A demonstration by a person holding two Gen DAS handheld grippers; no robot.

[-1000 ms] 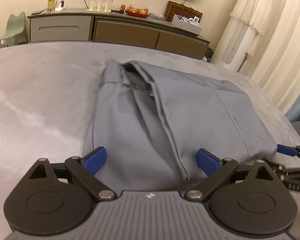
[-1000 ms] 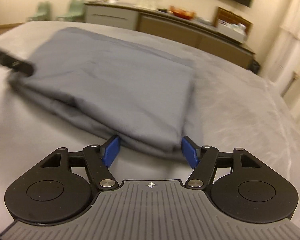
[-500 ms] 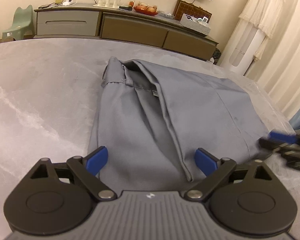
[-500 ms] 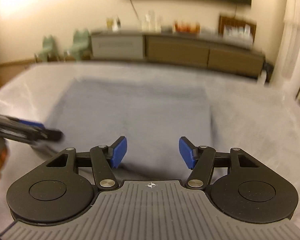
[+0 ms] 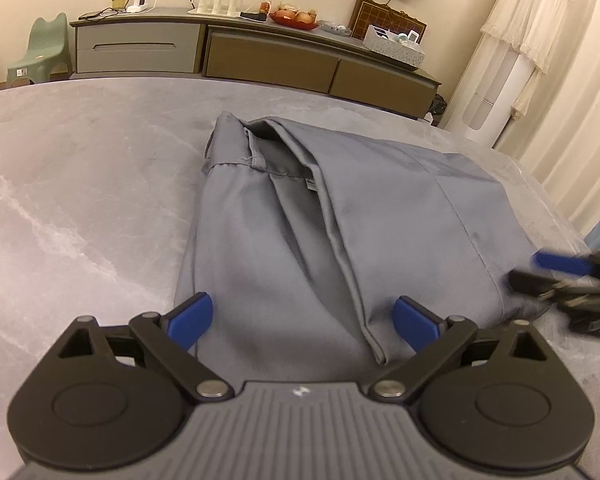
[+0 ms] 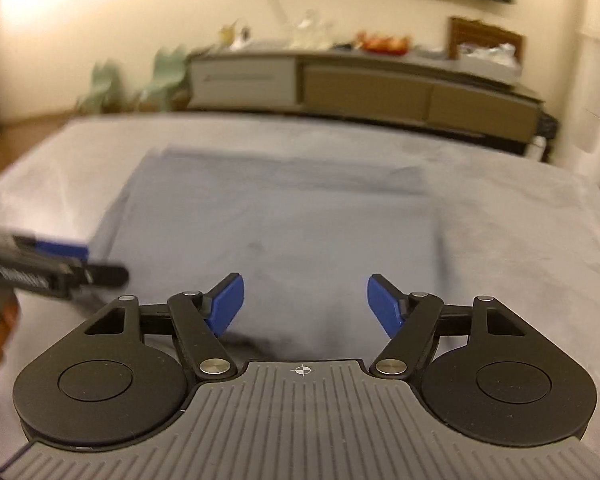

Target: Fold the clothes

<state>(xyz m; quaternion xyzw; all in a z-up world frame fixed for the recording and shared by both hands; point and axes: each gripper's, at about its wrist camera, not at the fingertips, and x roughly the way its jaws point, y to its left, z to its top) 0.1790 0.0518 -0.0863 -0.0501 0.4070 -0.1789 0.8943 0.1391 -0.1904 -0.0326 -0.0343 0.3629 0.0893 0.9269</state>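
Bare grey marble desk (image 5: pixel 60 208) is seen from 7 to 11 o'clock of the folded grey trousers (image 5: pixel 340 232); a narrower strip lies toward 3 o'clock, where the desk edge curves.

Left gripper (image 5: pixel 302 316): jaws spread, nothing pinched, the trousers' near hem lying between and below them.

Right gripper (image 6: pixel 303 300): jaws opening, nothing pinched, over the near edge.

The trousers' long axis runs 6 to 12 o'clock in the left view, waistband at 12.
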